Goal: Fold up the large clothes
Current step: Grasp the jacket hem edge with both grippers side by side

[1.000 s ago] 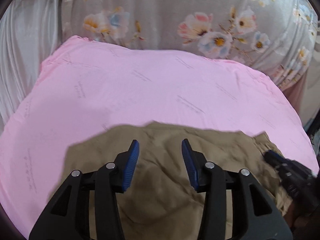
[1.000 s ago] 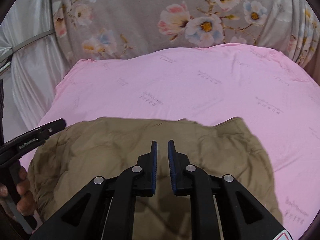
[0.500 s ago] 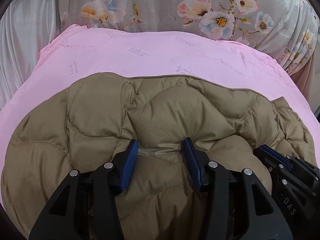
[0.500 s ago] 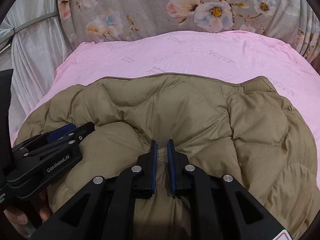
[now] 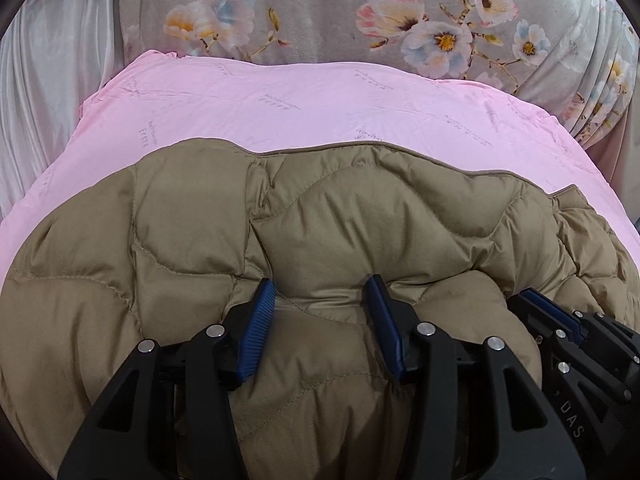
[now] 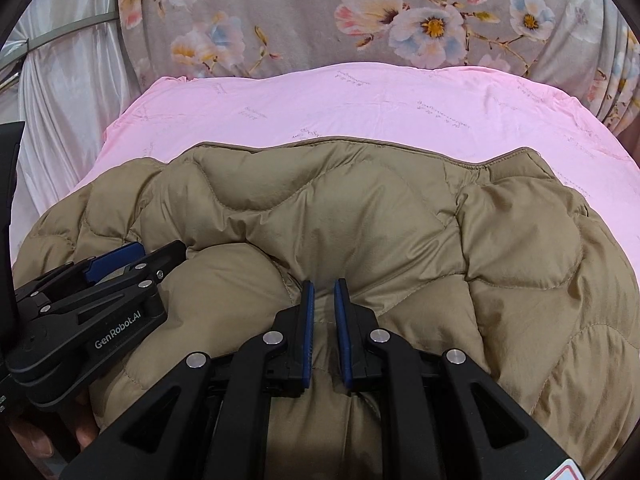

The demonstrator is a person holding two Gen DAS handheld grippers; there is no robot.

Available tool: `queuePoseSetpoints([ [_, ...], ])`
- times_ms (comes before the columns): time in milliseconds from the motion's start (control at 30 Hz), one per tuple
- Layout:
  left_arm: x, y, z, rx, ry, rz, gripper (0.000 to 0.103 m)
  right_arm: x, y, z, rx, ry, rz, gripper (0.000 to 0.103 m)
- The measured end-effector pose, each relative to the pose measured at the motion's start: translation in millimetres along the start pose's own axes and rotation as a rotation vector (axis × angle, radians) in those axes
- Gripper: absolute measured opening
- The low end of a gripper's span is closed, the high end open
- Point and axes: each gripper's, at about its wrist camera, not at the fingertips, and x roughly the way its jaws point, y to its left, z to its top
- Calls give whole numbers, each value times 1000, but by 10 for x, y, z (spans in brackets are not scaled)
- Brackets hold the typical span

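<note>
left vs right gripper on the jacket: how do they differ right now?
Left gripper has its jaws spread wide, a thick roll of the tan quilted jacket bulging between them; right gripper is nearly closed, pinching a thin fold. Left sits left of right along the same near edge. Both have blue pads and black frames.

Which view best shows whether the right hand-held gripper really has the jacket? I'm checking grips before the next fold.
The right wrist view: the right hand-held gripper sits centred, blue pads nearly together with a ridge of the tan quilted jacket pinched between them. The left wrist view catches only its tip at the right edge, grip unclear.
</note>
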Motion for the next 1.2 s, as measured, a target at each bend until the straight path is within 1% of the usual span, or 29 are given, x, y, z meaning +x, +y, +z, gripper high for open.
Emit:
queuePoseSetpoints([
  [67, -3, 14, 8, -6, -1, -9, 47, 7, -17, 9, 6, 4, 13, 13],
  [133, -40, 68, 29, -26, 8, -33, 47, -15, -38, 49, 16, 13, 24, 13],
  [200, -222, 216, 64, -82, 27, -87, 47, -130, -19, 103, 24, 20, 51, 15],
  [233, -380, 333, 74, -124, 13, -110, 48, -215, 11, 134, 32, 11, 80, 15],
  [267, -525, 439, 77, -154, -1, -122, 52, -282, 50, 161, 38, 7, 101, 15],
  [300, -667, 555, 82, -178, -15, -124, 62, -320, 96, 185, 35, 8, 115, 15],
  [333, -805, 682, 78, -201, -31, -118, 69, -347, 156, 206, 25, 11, 129, 15],
  [400, -1068, 997, 21, -258, -55, -74, 74, -343, 288, 206, -1, 20, 152, 15],
  [500, -1223, 1422, -149, -349, -22, -16, 75, -190, 425, 131, -33, 51, 136, 15],
  [600, -1261, 1803, -447, -474, 44, -43, 76, -73, 430, 64, -23, 52, 134, 15],
  [667, -1240, 1947, -643, -531, 81, -58, 76, -43, 422, 46, -23, 53, 138, 14],
  [767, -1124, 2013, -823, -566, 117, -79, 76, -8, 426, 15, -24, 50, 141, 14],
  [800, -1064, 1998, -852, -587, 129, -103, 78, 0, 426, 6, -27, 47, 139, 14],
  [833, -985, 2006, -884, -620, 141, -155, 82, 6, 432, -2, -31, 44, 136, 14],
  [867, -929, 2016, -911, -644, 147, -186, 84, 11, 437, -6, -35, 41, 132, 14],
  [900, -909, 2010, -913, -651, 135, -188, 91, 15, 442, -14, -40, 36, 129, 14],
  [933, -898, 1983, -894, -646, 119, -186, 95, 17, 444, -23, -41, 33, 127, 14],
  [967, -873, 1939, -868, -637, 115, -184, 96, 19, 447, -32, -42, 30, 125, 14],
  [1033, -815, 1875, -809, -623, 113, -182, 96, 26, 456, -39, -45, 25, 121, 14],
  [1100, -767, 1832, -746, -627, 108, -202, 95, 30, 481, -59, -43, 22, 118, 14],
  [1167, -745, 1799, -691, -646, 109, -240, 83, 35, 478, -60, -41, 23, 121, 14],
  [1200, -747, 1787, -671, -645, 113, -241, 72, 40, 475, -58, -40, 23, 122, 14],
])
